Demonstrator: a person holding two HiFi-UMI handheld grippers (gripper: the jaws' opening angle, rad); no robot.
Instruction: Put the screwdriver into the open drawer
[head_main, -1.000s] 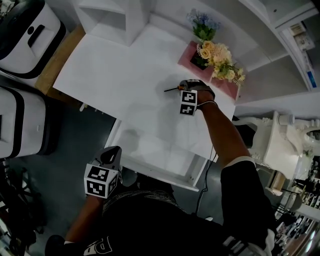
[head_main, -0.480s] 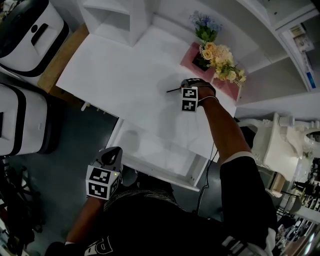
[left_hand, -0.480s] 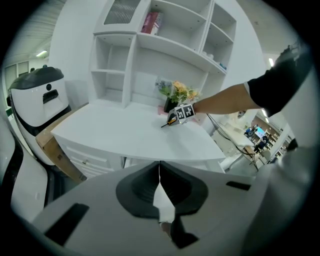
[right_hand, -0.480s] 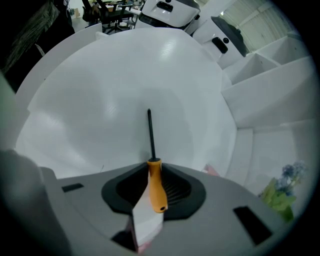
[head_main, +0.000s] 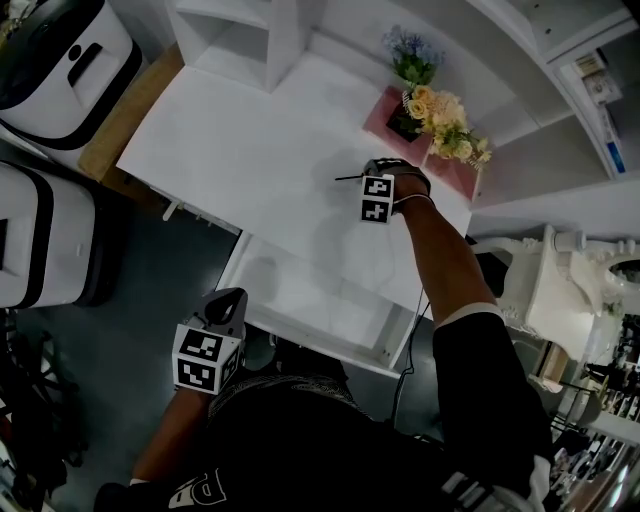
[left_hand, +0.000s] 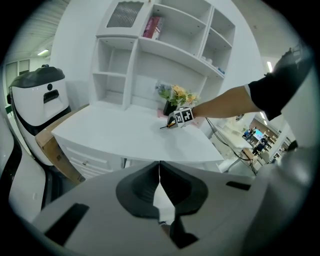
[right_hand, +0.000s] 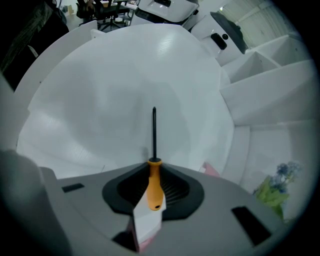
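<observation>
Near desk's (head_main: 250, 150) far right corner I'm closing right gripper (right_hand: 154, 163) onto screwdriver (right_hand: 154, 135) handle; left gripper (left_hand: 159, 171) hanging, jaws pressed together.

Screwdriver look: I see an orange handle (right_hand: 154, 182) and a thin dark shaft.
Screwdriver place: it sits on the desk top (head_main: 250, 150), towards the back right corner.
Screwdriver pose: the shaft points towards the left edge, low over the surface; I can't tell whether it is lifted.
Screwdriver state: the handle is between the jaws of the right gripper (right_hand: 153, 162), which have just been closing onto it.
Drawer (head_main: 322, 346): white and pulled open under the front edge, right of the middle, well apart from the screwdriver.
</observation>
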